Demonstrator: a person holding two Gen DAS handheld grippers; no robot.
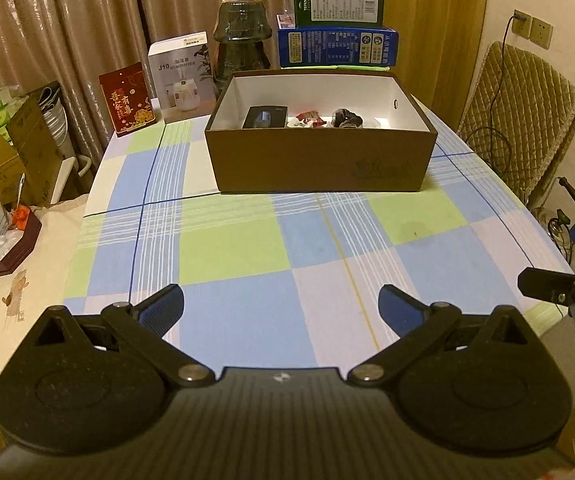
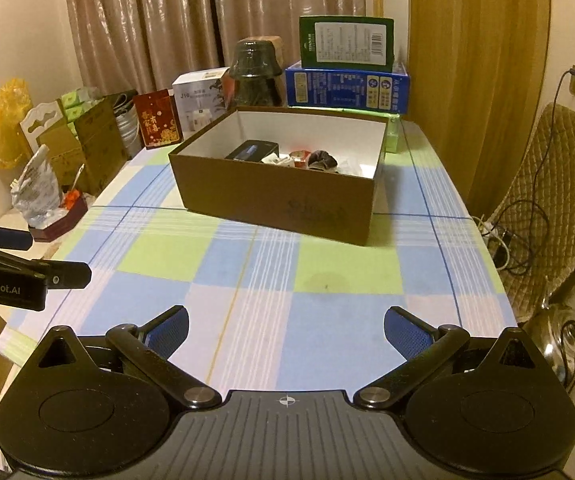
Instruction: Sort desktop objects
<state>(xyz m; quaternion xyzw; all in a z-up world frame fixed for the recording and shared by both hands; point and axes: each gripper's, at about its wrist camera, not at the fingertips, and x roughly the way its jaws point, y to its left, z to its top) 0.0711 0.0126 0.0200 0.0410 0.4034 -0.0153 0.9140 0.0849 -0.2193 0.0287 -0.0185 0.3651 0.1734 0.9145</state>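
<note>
Fingers of left gripper (image 1: 281,307) and right gripper (image 2: 286,330) apart, blue ribbed pads; rectangular cardboard box (image 1: 319,160) beyond.

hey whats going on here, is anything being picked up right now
Nothing is held right now. A person has a claw in each hand, and both the left claw and the right claw hover open and empty over the checked tablecloth. The brown box sits farther back on the table with a few small items in it, among them a black case. The cloth in front of the box looks bare.
</note>
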